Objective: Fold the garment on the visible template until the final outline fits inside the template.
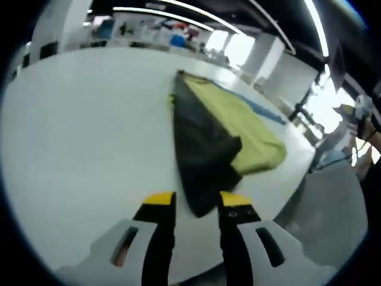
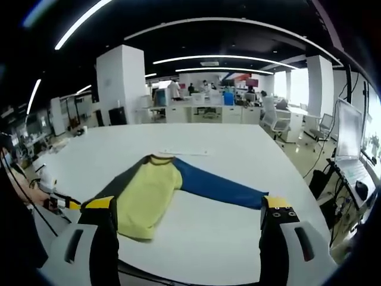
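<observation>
A long-sleeved garment lies flat on the white table (image 1: 77,137). It has a yellow-green body (image 1: 241,128), a dark sleeve (image 1: 199,149) folded over it, and a blue sleeve (image 2: 217,186) spread out to the side. In the left gripper view my left gripper (image 1: 197,201) is open, and the tip of the dark sleeve lies between its yellow-tipped jaws. My right gripper (image 2: 189,208) stands wide open above the table's (image 2: 238,149) near edge. The yellow body (image 2: 146,193) sits by its left jaw and the blue cuff ends by its right jaw.
A thin pale strip (image 2: 184,152) lies on the table just beyond the collar. A person's hand (image 1: 364,126) shows past the table's right edge. A laptop (image 2: 350,143) stands to the right. Desks, chairs and people fill the far background.
</observation>
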Available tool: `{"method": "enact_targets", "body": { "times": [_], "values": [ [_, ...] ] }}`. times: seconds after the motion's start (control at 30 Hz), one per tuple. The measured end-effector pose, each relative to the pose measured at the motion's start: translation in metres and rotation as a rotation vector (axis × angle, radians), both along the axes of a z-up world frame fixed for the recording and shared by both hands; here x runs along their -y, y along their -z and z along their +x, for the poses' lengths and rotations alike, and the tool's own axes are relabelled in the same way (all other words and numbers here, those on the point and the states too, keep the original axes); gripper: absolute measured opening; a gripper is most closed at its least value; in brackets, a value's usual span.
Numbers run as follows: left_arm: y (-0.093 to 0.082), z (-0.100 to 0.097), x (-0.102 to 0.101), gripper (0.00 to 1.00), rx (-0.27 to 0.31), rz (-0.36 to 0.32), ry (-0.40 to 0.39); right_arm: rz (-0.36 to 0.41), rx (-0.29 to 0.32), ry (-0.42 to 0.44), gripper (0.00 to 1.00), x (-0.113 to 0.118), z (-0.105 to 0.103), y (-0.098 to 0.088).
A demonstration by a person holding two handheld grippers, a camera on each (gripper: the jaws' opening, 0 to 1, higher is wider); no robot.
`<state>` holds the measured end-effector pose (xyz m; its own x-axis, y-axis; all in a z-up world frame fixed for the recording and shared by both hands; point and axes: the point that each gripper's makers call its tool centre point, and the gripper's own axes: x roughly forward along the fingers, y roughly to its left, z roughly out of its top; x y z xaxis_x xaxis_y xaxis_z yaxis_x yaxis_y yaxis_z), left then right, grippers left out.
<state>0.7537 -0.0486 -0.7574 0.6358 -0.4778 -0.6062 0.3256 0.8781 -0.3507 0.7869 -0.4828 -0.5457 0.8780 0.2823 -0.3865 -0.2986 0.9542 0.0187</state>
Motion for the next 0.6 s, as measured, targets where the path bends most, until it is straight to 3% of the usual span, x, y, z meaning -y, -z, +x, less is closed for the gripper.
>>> {"method": "enact_targets", "body": {
  "times": [0.1,0.37,0.6],
  "values": [
    [0.0031,-0.0021,0.0002,0.21,-0.010,0.004,0.010,0.032,0.016,0.012,1.00,0.0002,0.0029,-0.0051],
    [0.0057,-0.0012,0.0008,0.15,-0.019,-0.003,0.003,0.028,0.022,0.005,0.98,-0.0034,0.0084,-0.0083],
    [0.0102,0.0022,-0.0033,0.00,-0.022,0.035,0.006,0.026,0.025,0.009,0.98,-0.0049,0.0086,-0.0088]
  ]
}}
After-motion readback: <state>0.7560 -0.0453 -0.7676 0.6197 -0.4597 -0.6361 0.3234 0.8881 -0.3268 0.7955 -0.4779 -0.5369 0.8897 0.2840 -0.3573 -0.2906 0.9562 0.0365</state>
